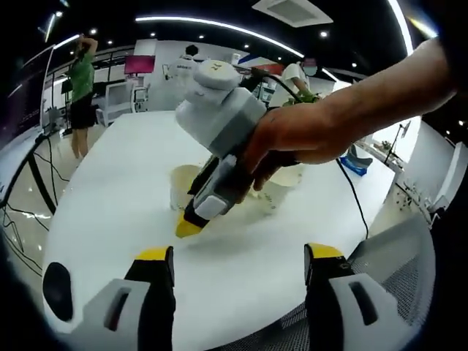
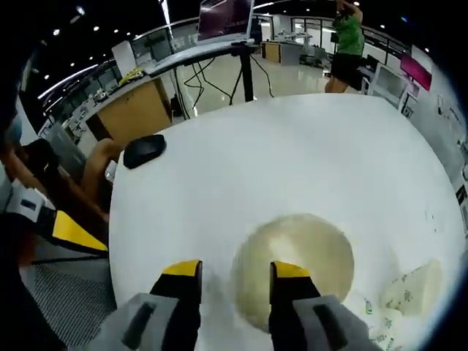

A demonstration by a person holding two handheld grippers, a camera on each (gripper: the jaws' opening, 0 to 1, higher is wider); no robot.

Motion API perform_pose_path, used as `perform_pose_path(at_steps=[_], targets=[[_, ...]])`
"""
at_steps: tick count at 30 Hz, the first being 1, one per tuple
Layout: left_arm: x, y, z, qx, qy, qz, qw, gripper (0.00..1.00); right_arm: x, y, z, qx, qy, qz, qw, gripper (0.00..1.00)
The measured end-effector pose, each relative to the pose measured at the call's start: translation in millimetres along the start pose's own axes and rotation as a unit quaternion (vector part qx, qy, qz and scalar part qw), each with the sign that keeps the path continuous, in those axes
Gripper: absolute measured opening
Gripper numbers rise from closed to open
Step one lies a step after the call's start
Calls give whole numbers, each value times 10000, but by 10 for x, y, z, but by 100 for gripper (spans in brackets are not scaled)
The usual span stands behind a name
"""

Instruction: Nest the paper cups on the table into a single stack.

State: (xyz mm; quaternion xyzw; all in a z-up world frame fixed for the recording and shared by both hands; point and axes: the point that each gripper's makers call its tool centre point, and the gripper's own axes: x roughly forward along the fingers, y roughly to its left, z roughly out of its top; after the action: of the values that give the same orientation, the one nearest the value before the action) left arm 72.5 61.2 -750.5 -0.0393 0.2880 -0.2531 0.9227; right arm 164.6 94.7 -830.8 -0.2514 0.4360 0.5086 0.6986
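A pale paper cup (image 2: 307, 252) stands upright on the white round table (image 2: 292, 146), seen from above. My right gripper (image 2: 237, 270) is open. Its jaws straddle the cup's near wall, one jaw over the mouth and one outside. In the left gripper view a hand holds the right gripper (image 1: 191, 223) tip-down beside that cup (image 1: 181, 184). More cups (image 1: 287, 177) sit behind the hand. Printed cups (image 2: 411, 289) lie on their sides at the lower right. My left gripper (image 1: 238, 254) hangs open over bare table (image 1: 124, 161), empty, and its yellow tip (image 2: 69, 230) enters from the left.
A black mouse-like object (image 2: 144, 150) lies near the table's edge, also seen as a dark oval (image 1: 57, 290). A mesh chair (image 1: 387, 256) stands by the table. A person in green (image 2: 349, 36) stands beyond the far side. Desks and cables (image 2: 219, 66) are behind.
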Motion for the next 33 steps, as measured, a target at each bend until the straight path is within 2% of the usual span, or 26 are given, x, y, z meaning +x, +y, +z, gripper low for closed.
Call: perform_pose_path(at_steps=[2, 5, 8, 16, 20, 22, 26, 33], targets=[[-1, 13, 3, -59, -16, 8, 10000, 72, 12, 36, -21, 8, 1, 20, 10000, 15], [-1, 25, -12, -79, 17, 29, 10000, 72, 8, 18, -4, -234, -29, -63, 9997, 6], [7, 29, -25, -75, 36, 19, 10000, 71, -9, 48, 44, -238, -139, -44, 9996, 0], [-12, 12, -15, -98, 66, 38, 9999, 70, -56, 110, 99, -192, -335, 48, 9992, 0], [-16, 3, -11, -80, 78, 49, 9999, 70, -228, 140, 140, -335, -471, -38, 9983, 0], [-15, 1, -12, -74, 80, 46, 9999, 70, -236, 96, 198, -391, -564, -76, 9976, 0], [-8, 15, -19, -87, 89, 57, 9999, 70, -430, 7, 264, -382, -710, -191, 9966, 0], [8, 33, -35, -99, 89, 64, 9999, 70, -661, -148, 155, -204, -710, -426, 9964, 0]])
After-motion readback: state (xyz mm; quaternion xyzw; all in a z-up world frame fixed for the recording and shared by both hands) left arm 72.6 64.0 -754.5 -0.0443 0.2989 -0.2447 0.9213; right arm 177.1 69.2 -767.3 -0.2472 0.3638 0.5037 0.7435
